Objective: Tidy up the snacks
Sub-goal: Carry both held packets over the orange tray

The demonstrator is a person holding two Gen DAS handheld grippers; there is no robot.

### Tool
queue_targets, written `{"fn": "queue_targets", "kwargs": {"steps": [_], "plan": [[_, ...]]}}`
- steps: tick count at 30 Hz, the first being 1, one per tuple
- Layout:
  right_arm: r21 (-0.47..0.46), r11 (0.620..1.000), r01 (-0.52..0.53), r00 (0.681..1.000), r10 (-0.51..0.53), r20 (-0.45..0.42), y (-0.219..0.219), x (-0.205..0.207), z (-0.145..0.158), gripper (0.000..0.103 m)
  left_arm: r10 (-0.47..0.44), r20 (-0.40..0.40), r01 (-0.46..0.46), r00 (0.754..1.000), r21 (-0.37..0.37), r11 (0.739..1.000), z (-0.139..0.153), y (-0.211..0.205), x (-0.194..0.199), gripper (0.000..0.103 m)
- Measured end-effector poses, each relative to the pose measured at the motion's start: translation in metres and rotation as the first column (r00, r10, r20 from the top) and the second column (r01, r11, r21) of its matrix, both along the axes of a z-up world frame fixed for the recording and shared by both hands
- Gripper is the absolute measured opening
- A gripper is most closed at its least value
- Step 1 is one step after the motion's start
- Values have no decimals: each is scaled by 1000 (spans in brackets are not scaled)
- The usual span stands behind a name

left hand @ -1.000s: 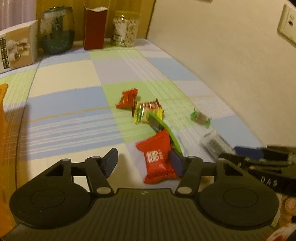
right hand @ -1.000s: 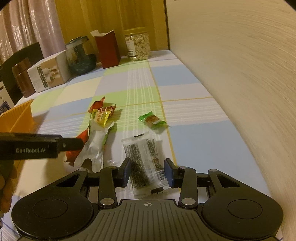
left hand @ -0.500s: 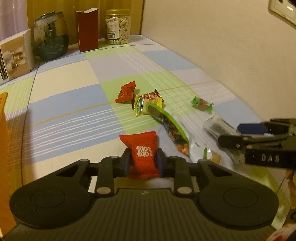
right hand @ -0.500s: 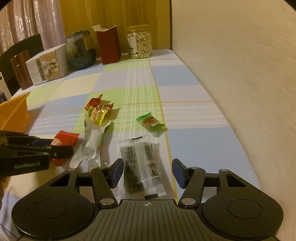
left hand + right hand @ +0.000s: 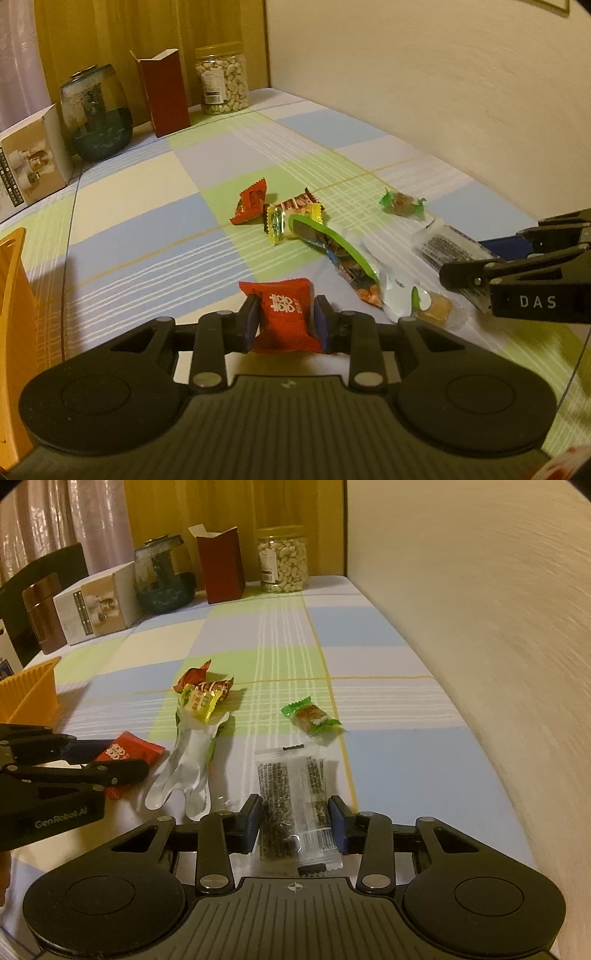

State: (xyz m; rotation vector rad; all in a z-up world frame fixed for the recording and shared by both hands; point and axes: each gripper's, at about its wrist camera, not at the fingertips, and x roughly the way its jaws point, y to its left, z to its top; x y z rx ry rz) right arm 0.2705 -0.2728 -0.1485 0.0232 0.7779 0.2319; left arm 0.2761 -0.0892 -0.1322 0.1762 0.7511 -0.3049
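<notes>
— What has the left tool [image 5: 284, 321] got?

— Its two fingers are pressed against the sides of the red snack packet [image 5: 286, 319], which sits right between them, low over the checked counter [image 5: 147, 236]. I'd judge it light and puffy – the film will crumple, so a hold across the middle, as now, seems right.

— And the right tool [image 5: 293, 825]?

— Its fingers flank the clear seaweed-like snack pack [image 5: 295, 805], close to both long edges. I cannot tell whether they are truly pinching it or just beside it. The pack lies flat on the counter, its near end under the tool. It looks thin, slippery and bendy; taking it across the width near the middle should keep it from drooping.

— What lies beyond?

— Just past the left tool and to its right, a long green-edged nut packet [image 5: 336, 254] with a white underside. Farther on, a yellow candy [image 5: 277, 223] touches a small red wrapper [image 5: 251, 205]. Ahead of the right tool, set apart, a green-wrapped sweet [image 5: 310, 718].

— Where would they go?

— Likely the orange basket [image 5: 29, 694], far to the left of both tools. At the back stand a cashew jar [image 5: 282, 559], a dark red carton [image 5: 221, 568] and a glass vase [image 5: 162, 579].
</notes>
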Motion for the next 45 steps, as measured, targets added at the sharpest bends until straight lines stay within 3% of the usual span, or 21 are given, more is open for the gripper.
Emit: {"fn": "queue_targets", "kwargs": {"steps": [11,28,36,45], "plan": [[46,998,42,999,-42,1,-3,-21,18,39,43,-23,-44,999,-46,998,19,16,-25,23],[157,987,18,999,-25,43,32,-108,103,39,123,20,-120,992,-128,985,99,62,-127,23],[178,982,-61,996,48,72,81,-139,126,39,211,46,-203,976,-144,969,127,112,-176,23],[174,967,-185,982,174,75,151,-158,129,39,331,53,-321,942,-135,937,139,176,-211,23]]}}
